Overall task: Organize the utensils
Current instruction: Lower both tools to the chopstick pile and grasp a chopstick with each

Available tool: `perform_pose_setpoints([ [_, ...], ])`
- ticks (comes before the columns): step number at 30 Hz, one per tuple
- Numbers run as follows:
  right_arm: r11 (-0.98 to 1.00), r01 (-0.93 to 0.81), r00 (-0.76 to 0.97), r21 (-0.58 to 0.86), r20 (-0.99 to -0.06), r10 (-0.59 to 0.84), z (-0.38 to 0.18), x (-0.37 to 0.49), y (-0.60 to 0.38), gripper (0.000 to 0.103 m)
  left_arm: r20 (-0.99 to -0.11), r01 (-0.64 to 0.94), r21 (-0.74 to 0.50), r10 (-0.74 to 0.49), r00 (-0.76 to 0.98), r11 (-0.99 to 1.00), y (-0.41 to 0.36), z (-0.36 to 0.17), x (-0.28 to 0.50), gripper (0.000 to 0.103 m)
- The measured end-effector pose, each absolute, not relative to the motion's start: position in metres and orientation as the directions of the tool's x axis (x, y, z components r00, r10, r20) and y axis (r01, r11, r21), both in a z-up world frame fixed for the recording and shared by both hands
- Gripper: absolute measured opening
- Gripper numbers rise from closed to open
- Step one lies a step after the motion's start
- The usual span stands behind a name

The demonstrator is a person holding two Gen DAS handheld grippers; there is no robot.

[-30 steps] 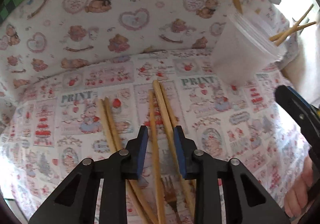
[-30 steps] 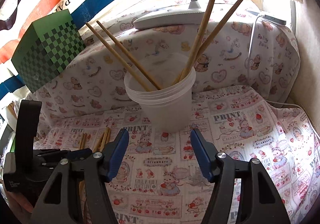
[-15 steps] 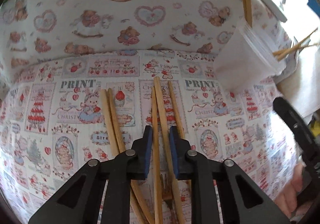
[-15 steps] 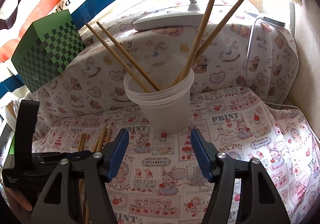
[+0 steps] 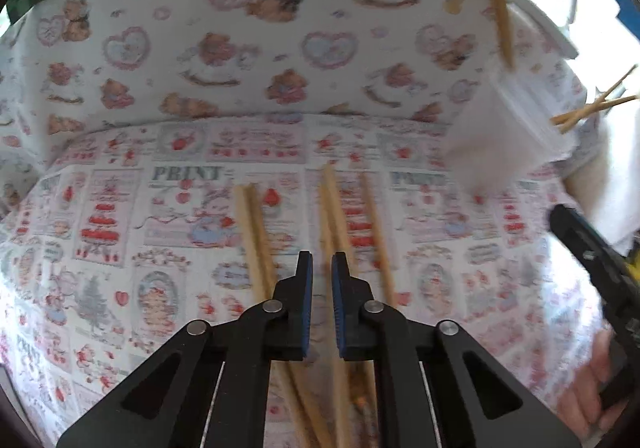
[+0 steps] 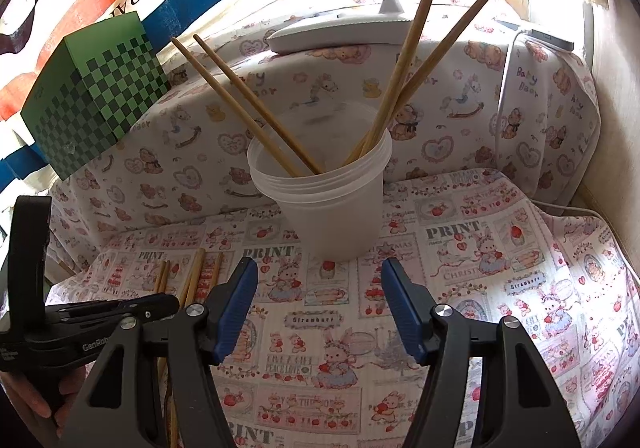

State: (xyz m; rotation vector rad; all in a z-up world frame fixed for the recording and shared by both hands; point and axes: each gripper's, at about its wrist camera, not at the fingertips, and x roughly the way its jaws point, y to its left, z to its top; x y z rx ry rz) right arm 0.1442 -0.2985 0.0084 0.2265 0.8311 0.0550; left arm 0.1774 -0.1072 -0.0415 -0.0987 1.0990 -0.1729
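Several wooden chopsticks (image 5: 256,232) lie side by side on the patterned cloth. My left gripper (image 5: 321,280) is nearly shut right over them, a narrow gap between its blue pads; whether a chopstick (image 5: 334,208) is pinched is unclear in the blur. A translucent plastic cup (image 6: 324,204) stands upright on the cloth holding several chopsticks (image 6: 400,68); it also shows at the right of the left wrist view (image 5: 500,136). My right gripper (image 6: 318,308) is open and empty, just in front of the cup. The left gripper also shows at the lower left of the right wrist view (image 6: 120,308).
A green checkered box (image 6: 92,96) stands at the back left on a padded ledge covered in teddy-bear fabric (image 6: 460,88). A white lamp base (image 6: 340,28) sits behind the cup. A fork lies partly hidden under my left gripper.
My left gripper has closed from open to nearly shut over the chopsticks and the view has shifted with blur. My right gripper has stayed open in front of the cup.
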Motion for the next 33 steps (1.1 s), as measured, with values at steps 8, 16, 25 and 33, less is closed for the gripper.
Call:
perform_pose_setpoints([
  [8, 0.979, 0.043, 0.667, 0.202, -0.735, 0.122, 0.007, 0.145, -0.296, 0.066, -0.888, 0.152, -0.155, -0.205, 0.411, 0.976, -0.12, -0.043, 0.179, 0.009],
  [16, 0.98, 0.046, 0.665, 0.194, -0.738, 0.115, 0.007, 0.145, -0.296, 0.066, -0.879, 0.146, -0.077, -0.136, 0.456, 0.986, -0.127, -0.045, 0.195, 0.008],
  [25, 0.969, 0.031, 0.655, 0.243, -0.737, 0.164, 0.007, 0.144, -0.3, 0.066, -0.798, 0.146, -0.014, -0.099, 0.594, 0.989, -0.108, -0.001, 0.174, 0.004],
  [33, 0.965, -0.022, 0.63, 0.263, -0.745, 0.217, 0.004, 0.142, -0.287, 0.059, -0.557, 0.164, -0.156, -0.224, 0.8, 0.974, -0.056, 0.114, 0.111, 0.004],
])
